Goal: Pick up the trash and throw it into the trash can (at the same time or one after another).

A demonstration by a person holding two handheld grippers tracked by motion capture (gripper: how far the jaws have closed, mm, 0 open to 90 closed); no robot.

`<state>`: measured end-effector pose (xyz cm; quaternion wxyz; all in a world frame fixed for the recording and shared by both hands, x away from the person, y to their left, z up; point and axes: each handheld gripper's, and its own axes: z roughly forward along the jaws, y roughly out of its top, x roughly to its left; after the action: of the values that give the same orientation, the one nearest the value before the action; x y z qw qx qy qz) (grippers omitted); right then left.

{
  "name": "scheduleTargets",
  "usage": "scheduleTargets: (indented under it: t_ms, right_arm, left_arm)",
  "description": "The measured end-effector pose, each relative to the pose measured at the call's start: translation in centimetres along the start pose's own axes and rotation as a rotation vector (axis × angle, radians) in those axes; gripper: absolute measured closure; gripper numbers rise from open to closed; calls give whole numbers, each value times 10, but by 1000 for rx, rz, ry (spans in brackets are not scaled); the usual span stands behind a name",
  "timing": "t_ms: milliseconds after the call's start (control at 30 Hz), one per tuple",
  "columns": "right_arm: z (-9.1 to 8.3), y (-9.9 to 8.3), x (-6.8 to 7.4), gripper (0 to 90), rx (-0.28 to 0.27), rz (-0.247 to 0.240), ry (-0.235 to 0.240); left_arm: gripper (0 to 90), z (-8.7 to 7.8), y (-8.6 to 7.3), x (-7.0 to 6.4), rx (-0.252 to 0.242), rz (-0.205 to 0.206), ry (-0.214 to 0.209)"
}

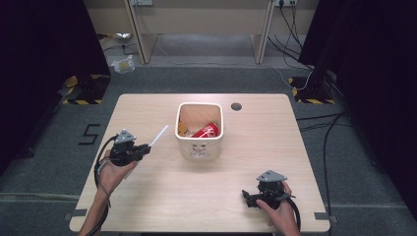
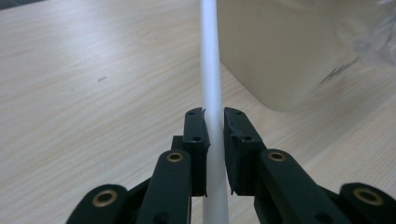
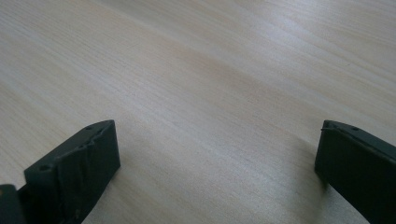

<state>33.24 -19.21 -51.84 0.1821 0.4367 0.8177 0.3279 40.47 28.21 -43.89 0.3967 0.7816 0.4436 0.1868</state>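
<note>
A white straw [image 1: 159, 135] [image 2: 211, 79] sticks out up and to the right from my left gripper [image 1: 143, 148] [image 2: 214, 116], whose jaws are shut on it at the table's left side. The straw's far tip points toward a cream bin [image 1: 199, 147] [image 2: 280, 51] in the middle of the table. Inside the bin lie a red can [image 1: 205, 131] and some orange scraps. Near the front right of the table my right gripper [image 1: 247, 198] [image 3: 215, 154] rests low over bare wood, jaws wide apart with nothing between them.
The light wood table [image 1: 162, 196] has a round cable hole [image 1: 236, 106] behind the bin. Beyond the far edge are desk legs, cables and a crumpled bag [image 1: 123, 64] on the grey floor. Dark curtains stand at both sides.
</note>
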Motion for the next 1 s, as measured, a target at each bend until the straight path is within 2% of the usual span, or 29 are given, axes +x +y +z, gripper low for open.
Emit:
scheduleTargets:
  t_ms: [233,533,700,1000]
  right_arm:
    - [0,0,0,2,0,0,0]
    - [0,0,0,2,1,1,0]
    - [0,0,0,2,0,1,0]
    - [0,0,0,2,0,0,0]
  left_arm:
    - [794,-17,17,0,-39,22,-1]
    - [794,-32,40,-11,-56,72,-29]
    - [794,-34,52,-19,-60,96,-62]
    - [793,-26,74,-38,-49,160,-74]
